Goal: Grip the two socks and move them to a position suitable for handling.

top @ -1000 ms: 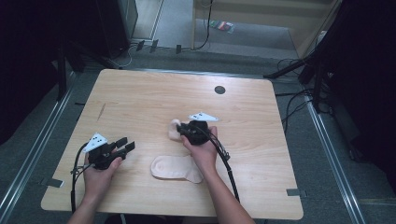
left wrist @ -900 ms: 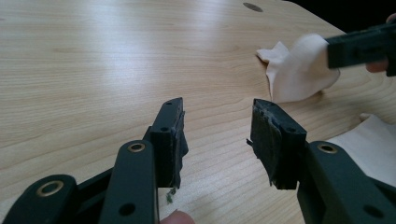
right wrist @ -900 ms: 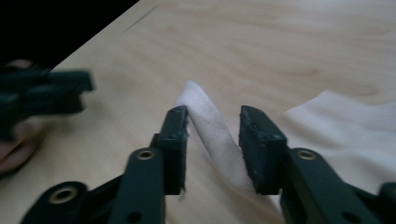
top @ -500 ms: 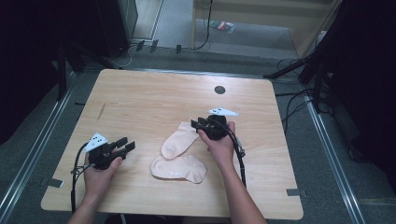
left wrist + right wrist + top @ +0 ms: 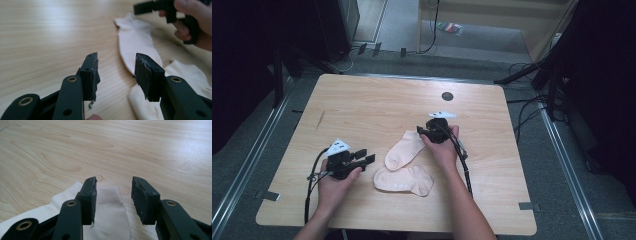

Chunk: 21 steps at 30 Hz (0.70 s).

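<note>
Two cream socks lie on the wooden table [image 5: 377,105]. One sock [image 5: 405,148] lies slantwise, its cuff toward my right gripper [image 5: 424,132]. The other sock [image 5: 404,180] lies flat across, just nearer the person. My right gripper's jaws have just been opening; they stand open over the slanted sock's cuff [image 5: 110,205], with the pads [image 5: 140,197] clear of the cloth. My left gripper [image 5: 365,156] points right toward the socks, open with nothing between its jaws. From my left gripper [image 5: 116,75], the slanted sock [image 5: 136,42] and the near sock [image 5: 186,75] lie just ahead.
A dark round hole [image 5: 447,96] marks the table's far middle. Cables trail from both grippers toward the near edge. Beyond the table's edges run floor rails, black stands and loose cables.
The right gripper carried the bunched sock right and away, laid it out slantwise and opened off its cuff. The left gripper moved right toward the socks.
</note>
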Available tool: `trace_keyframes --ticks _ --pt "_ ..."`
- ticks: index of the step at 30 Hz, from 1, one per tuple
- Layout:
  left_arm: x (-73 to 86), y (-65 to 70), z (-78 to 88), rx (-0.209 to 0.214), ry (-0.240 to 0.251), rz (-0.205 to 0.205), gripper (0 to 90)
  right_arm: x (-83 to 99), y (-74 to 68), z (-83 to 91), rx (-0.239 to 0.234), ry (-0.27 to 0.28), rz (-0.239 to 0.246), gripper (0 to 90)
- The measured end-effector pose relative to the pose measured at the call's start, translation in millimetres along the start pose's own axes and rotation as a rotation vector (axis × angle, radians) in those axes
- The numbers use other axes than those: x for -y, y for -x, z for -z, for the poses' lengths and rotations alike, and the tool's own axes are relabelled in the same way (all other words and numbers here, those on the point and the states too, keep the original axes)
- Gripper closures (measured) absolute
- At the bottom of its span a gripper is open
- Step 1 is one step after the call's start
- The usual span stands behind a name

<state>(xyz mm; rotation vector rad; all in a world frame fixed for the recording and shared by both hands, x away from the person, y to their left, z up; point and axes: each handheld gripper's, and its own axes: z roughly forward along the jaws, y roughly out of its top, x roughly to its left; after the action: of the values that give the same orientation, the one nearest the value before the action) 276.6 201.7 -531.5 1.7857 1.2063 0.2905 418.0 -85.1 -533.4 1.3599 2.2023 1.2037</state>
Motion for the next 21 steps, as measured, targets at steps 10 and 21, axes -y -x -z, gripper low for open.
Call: trace_keyframes --ticks 10,21 --pt "-15.2 25.5 -34.1 0.004 -0.124 -0.005 46.3 -4.5 -1.0 -6.8 0.002 -0.033 0.062 54.7" --pt "-17.7 33.5 -44.0 -0.097 -0.207 -0.045 64.0 2.5 -1.3 -13.6 -0.011 -0.073 0.101 67.0"
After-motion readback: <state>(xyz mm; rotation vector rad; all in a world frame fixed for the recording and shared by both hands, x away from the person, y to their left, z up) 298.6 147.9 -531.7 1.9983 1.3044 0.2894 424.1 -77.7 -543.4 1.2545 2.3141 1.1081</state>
